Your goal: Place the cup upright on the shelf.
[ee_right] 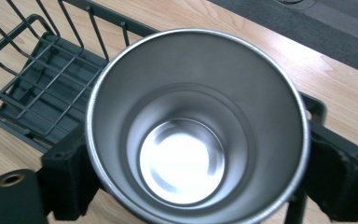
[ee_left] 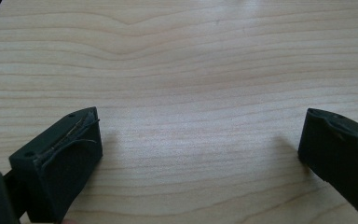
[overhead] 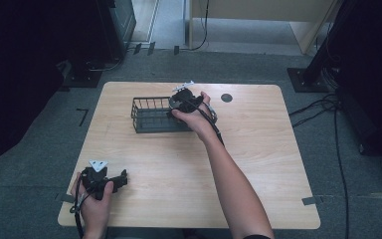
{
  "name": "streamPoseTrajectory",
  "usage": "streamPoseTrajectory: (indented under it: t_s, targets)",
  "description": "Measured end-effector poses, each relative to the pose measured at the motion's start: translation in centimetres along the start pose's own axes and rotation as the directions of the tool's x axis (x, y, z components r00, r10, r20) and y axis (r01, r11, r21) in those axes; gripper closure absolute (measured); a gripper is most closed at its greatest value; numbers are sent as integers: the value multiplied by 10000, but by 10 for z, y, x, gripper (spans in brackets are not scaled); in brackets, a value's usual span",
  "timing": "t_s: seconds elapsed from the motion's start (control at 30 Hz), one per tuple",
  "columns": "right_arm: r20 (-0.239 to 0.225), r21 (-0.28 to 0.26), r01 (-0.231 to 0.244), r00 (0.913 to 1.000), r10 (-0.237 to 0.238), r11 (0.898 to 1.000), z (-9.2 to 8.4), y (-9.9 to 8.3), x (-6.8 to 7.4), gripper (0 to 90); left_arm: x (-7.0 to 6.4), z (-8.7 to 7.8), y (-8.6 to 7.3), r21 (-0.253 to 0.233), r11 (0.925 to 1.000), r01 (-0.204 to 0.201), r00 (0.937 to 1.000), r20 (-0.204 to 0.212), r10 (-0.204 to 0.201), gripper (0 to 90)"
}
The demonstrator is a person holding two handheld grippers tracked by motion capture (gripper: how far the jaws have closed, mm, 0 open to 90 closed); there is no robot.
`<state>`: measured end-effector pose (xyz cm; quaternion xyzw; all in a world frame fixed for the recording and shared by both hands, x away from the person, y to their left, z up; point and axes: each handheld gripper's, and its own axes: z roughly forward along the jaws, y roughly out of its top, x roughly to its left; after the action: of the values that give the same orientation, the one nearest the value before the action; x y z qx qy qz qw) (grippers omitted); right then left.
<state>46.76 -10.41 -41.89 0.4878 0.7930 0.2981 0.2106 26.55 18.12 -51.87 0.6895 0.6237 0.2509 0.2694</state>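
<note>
A: So where's this at? From the high view, the right tool (overhead: 185, 99) is over the near right end of the wire basket (overhead: 149, 115), and the right gripper view looks straight down into a steel cup (ee_right: 193, 126) clamped between its two black jaws, mouth up.

B: Yeah, jaws pressed against the cup's sides, one on each, so it's got a firm hold. The cup looks empty and shiny inside. It sits right at the basket's end; you can see the basket's wire rim and dark floor up and to the left of it.

A: Is it down in the basket or hovering?

B: Honestly can't tell. The cup hides whatever's under it. My guess is this is the placing step, mostly done: cup grabbed and brought to the basket. What's left is setting it on the floor of the basket and letting go.

A: And the left one?

B: The left tool (overhead: 104, 180) is parked near the front-left corner of the surface (overhead: 258, 164). Its own view shows the jaws spread wide over bare wood, holding nothing.
</note>
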Motion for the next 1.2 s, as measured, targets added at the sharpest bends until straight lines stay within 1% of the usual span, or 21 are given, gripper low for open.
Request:
streamPoseTrajectory:
  t_s: [0.1, 0.17, 0.37, 0.53, 0.7, 0.97, 1.2]
  targets:
    - [-113, -24, -88, 9999, 88, 10000, -3, 0, -2, 20, 0, 0, 0, 1, 10000, 2, 10000, 2, -2, 0]
    - [-250, -5, -128, 9996, 128, 9999, -6, 0, -4, 0, 0, 0, 0, -1, 10000, -9, 10000, 2, 9, 0]
    - [-435, 14, 9, 9991, -8, 10000, -12, -6, -5, 0, 0, 0, 0, 2, 10000, -6, 10000, -1, 6, 0]
    - [-587, -23, -144, 9982, 143, 9999, -17, -9, -7, 0, 0, 0, 0, -4, 10000, 4, 10000, 1, -4, 0]
    - [-680, -164, -121, 9976, 109, 9998, -24, -12, -9, 0, 0, 0, 0, -7, 10000, 7, 10000, -2, -7, 0]
    - [-693, -327, -139, 9975, 116, 9994, -38, -20, -12, 0, 0, 0, 0, -10, 10000, 16, 10000, 1, -16, 0]
    - [-635, -423, -204, 9978, 177, 9989, -50, -31, -19, 0, 0, 0, 0, -9, 10000, 7, 10000, 1, -7, 0]
